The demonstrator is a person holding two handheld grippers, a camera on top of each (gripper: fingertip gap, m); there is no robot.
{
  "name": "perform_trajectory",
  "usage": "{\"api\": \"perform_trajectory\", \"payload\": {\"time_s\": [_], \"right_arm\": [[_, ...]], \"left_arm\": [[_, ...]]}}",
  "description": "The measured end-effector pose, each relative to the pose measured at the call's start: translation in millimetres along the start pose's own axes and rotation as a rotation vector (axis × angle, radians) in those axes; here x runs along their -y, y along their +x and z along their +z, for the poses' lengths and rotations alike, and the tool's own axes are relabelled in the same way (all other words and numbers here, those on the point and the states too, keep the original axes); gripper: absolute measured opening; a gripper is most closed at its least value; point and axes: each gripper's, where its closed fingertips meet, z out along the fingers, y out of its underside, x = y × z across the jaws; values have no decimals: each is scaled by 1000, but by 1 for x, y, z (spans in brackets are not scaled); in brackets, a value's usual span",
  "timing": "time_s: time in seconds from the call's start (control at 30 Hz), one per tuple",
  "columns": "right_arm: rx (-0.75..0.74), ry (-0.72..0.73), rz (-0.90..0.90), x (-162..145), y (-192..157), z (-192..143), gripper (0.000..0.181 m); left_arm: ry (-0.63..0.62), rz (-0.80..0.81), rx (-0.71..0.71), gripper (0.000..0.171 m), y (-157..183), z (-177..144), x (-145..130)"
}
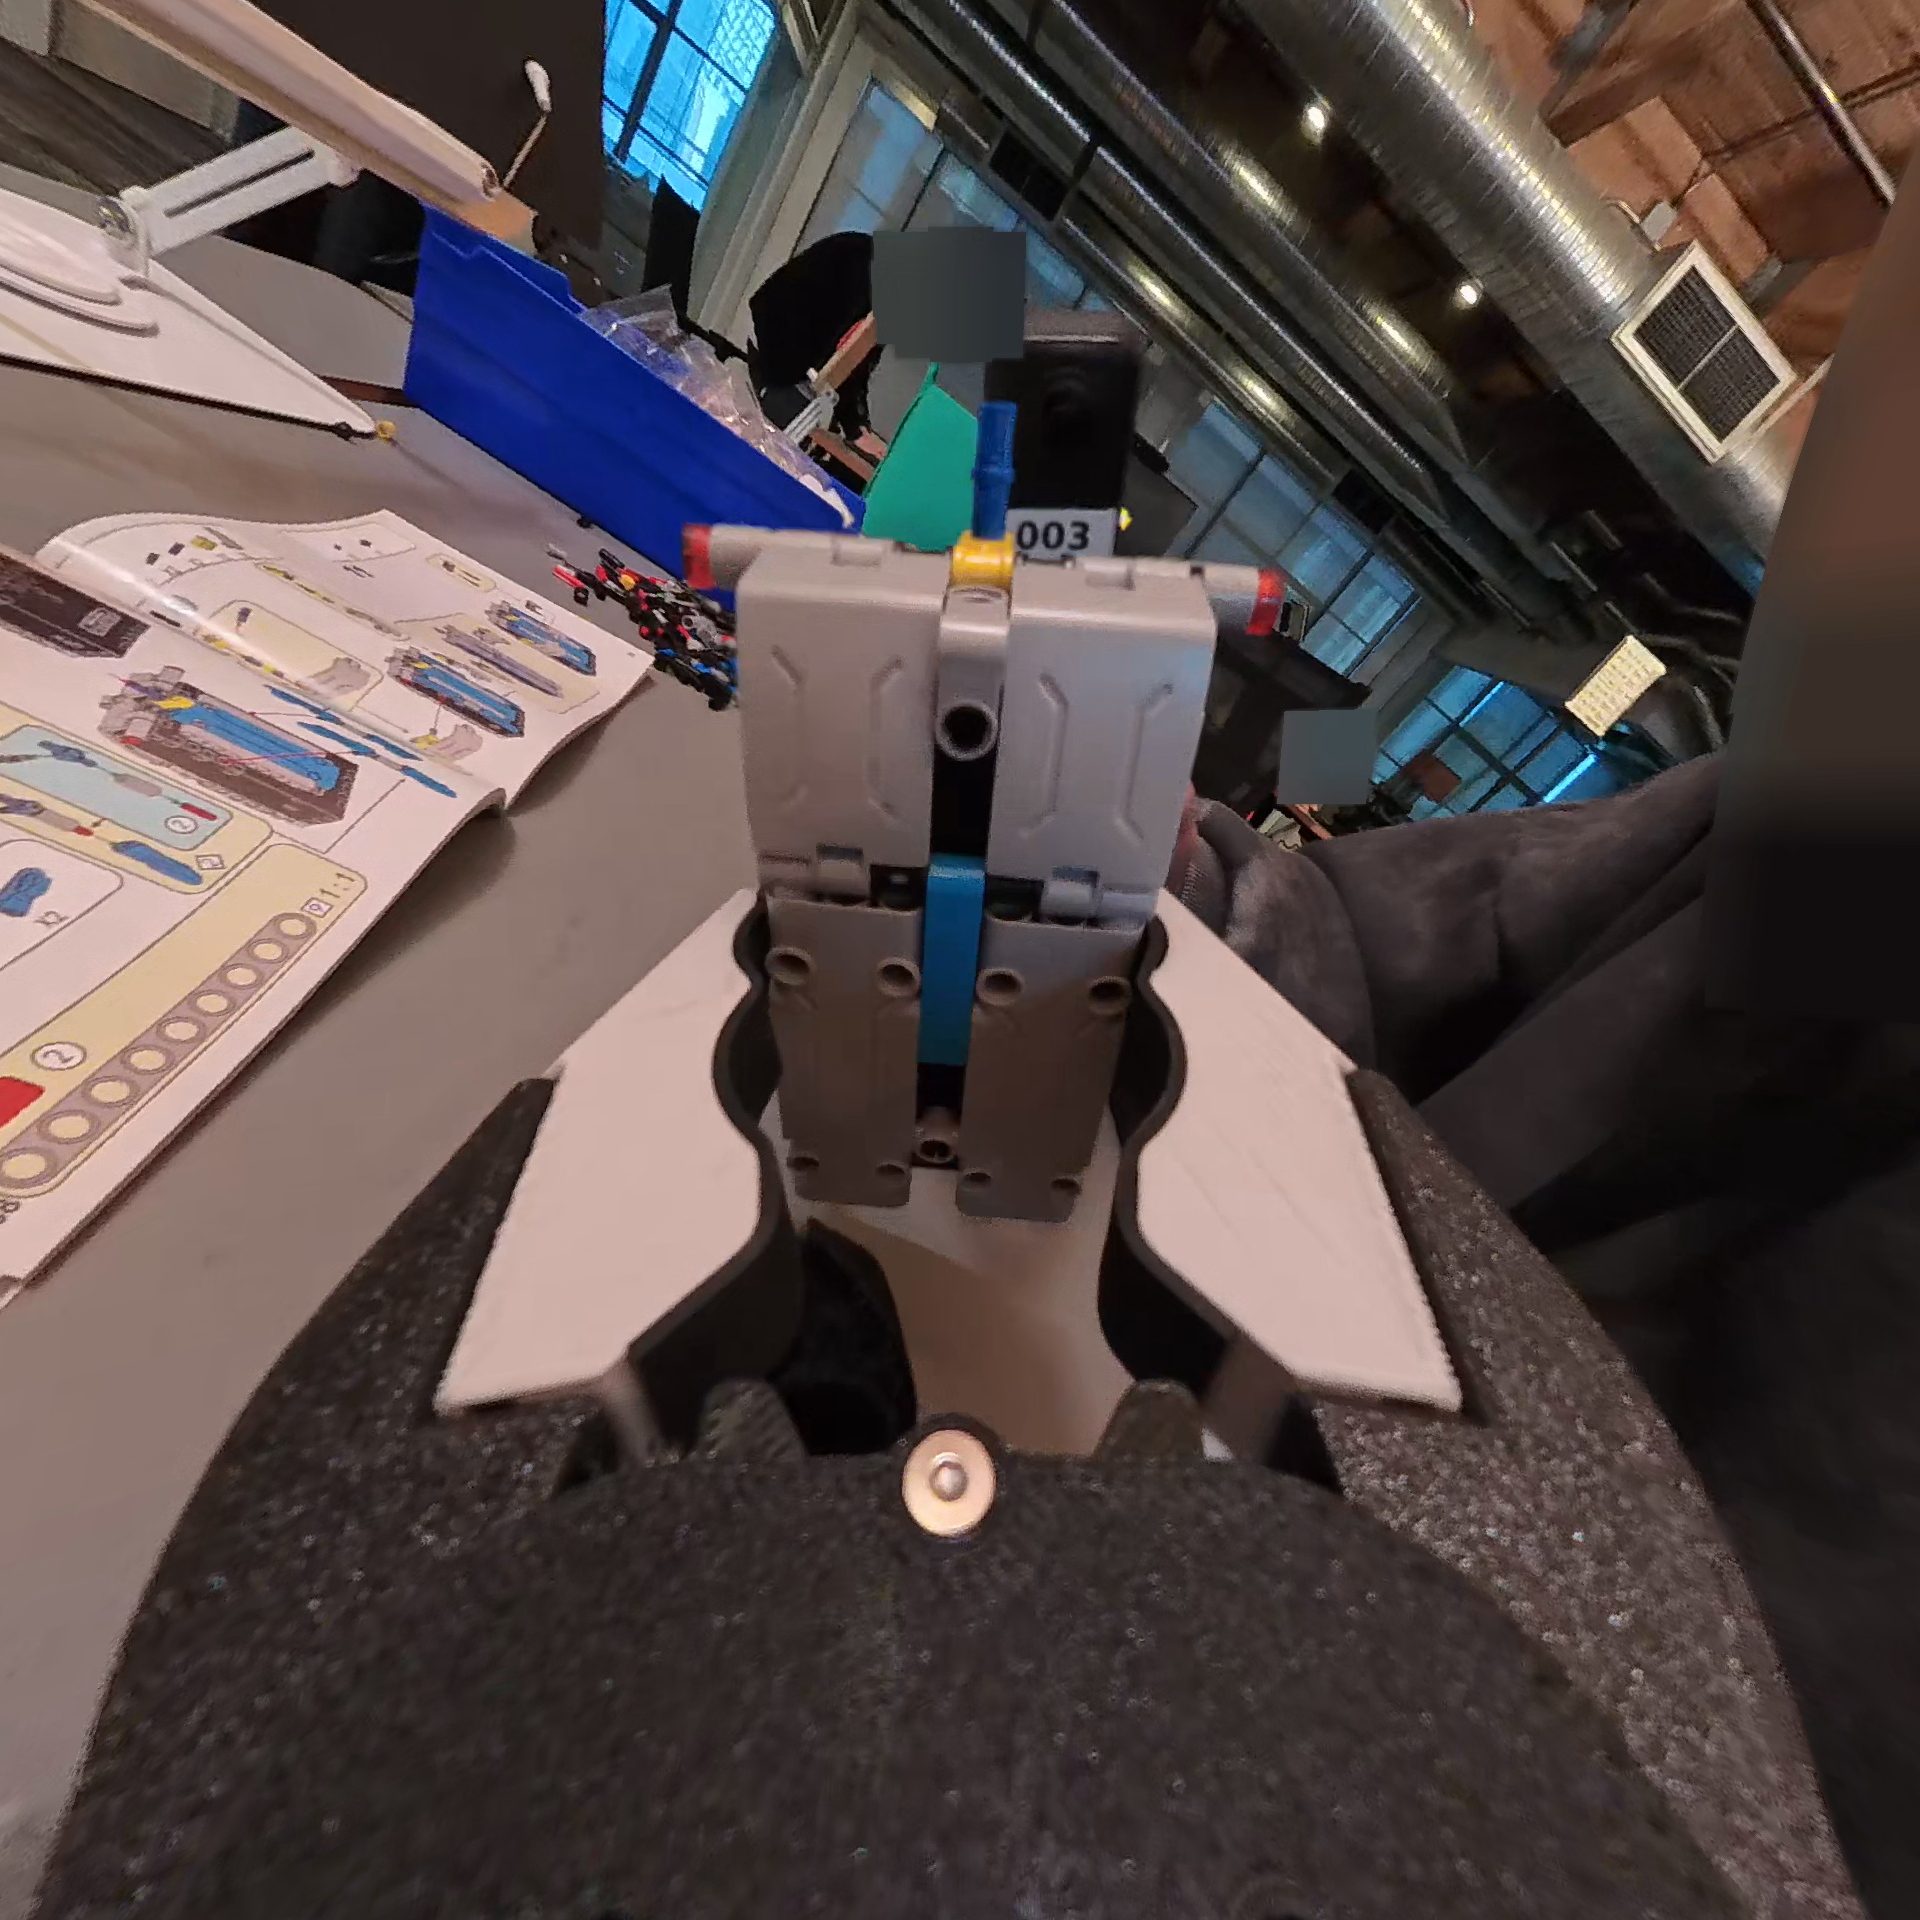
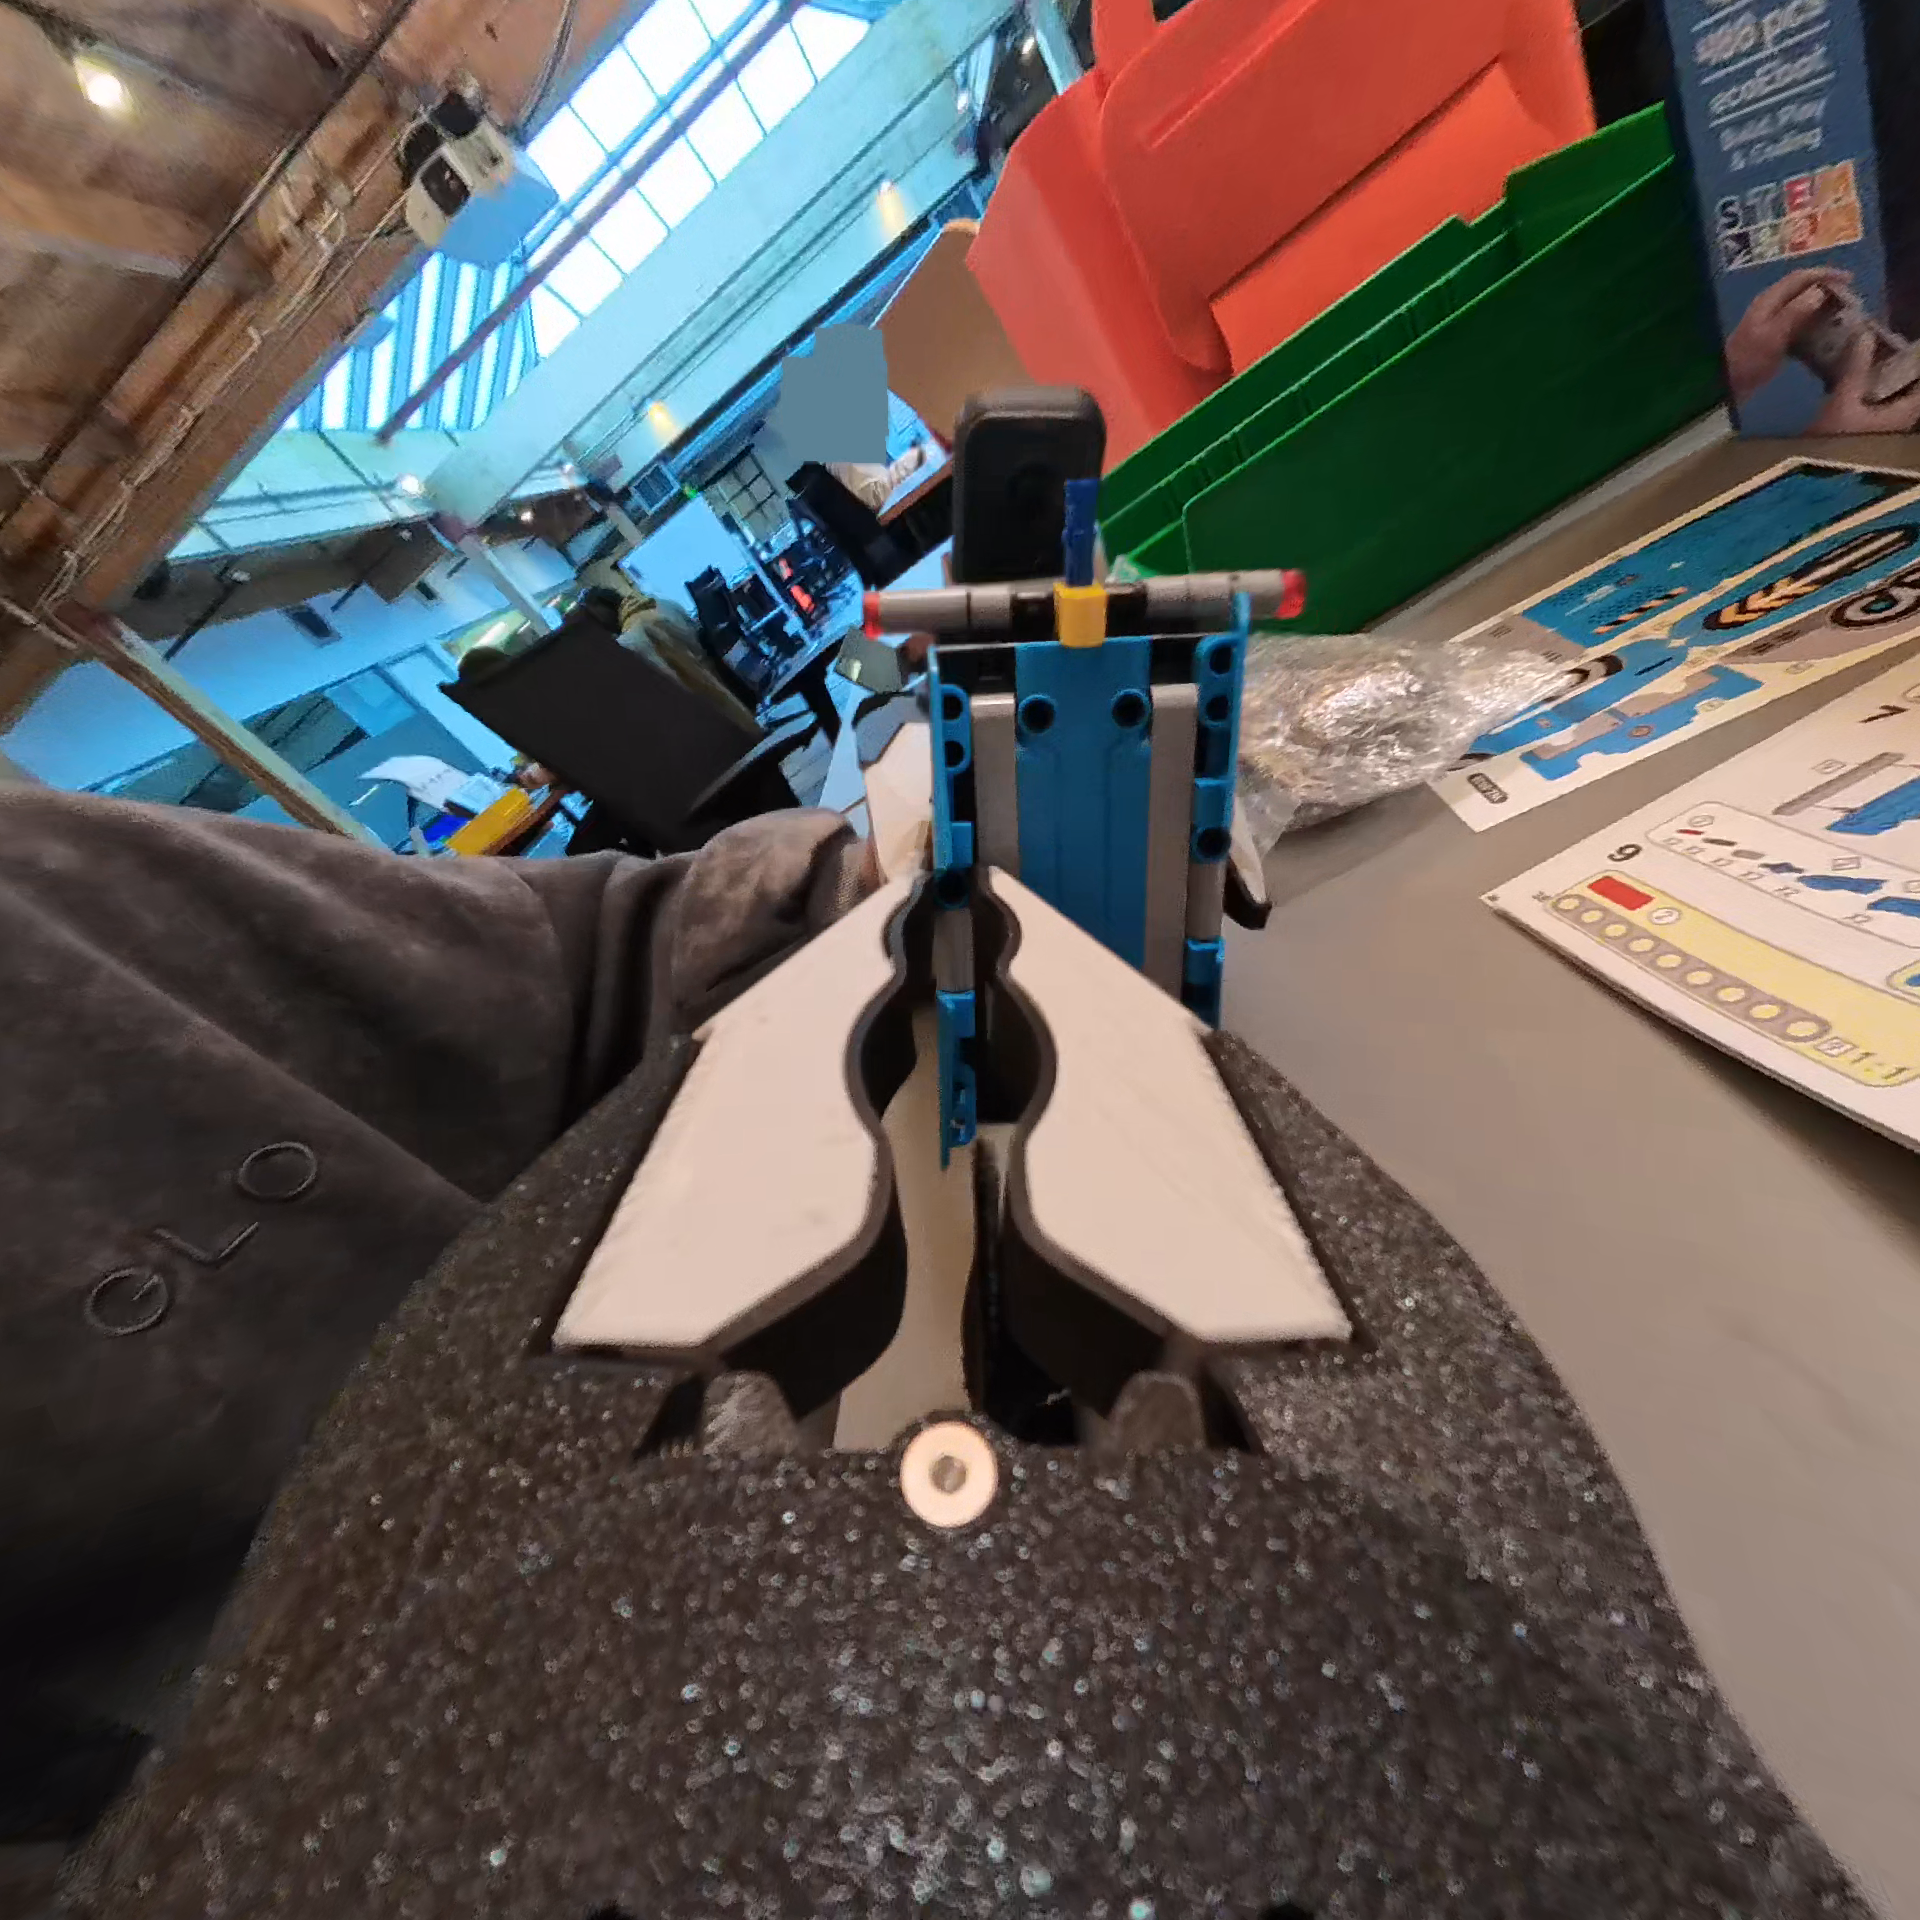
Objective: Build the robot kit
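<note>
Clamping one brick model (image 1: 971, 831), both tongs (image 1: 951, 1049) (image 2: 961, 966) lifted.

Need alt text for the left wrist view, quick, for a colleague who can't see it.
The left hand-held gripper clamps a grey and blue brick model upright above a grey table. An open instruction booklet lies to the left, with a blue bin behind it.

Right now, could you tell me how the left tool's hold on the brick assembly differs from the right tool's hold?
The left tool spans the brick assembly across its wide grey panels, fingers well apart; the right tool pinches only a thin blue edge beam, fingers nearly together. The left faces the grey side; the right faces the blue plate. Both grip the same assembly, raised above the grey table, its blue pin pointing up.
</note>
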Motion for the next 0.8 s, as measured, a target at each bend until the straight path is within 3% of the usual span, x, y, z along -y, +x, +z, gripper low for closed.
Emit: {"api": "perform_trajectory", "payload": {"time_s": [0.27, 0.5, 0.63, 0.8], "right_arm": [[-47, 73, -44, 13, -3, 0, 6], [-64, 37, -54, 8, -1, 3, 6], [-53, 112, -27, 17, -4, 0, 6], [-58, 91, -35, 16, -3, 0, 6]], "left_arm": [[42, -41, -28, 65, 5, 2, 4], [81, -67, -19, 65, 2, -2, 8], [45, -38, -8, 65, 4, 4, 2], [59, -60, -13, 65, 3, 3, 3]]}}
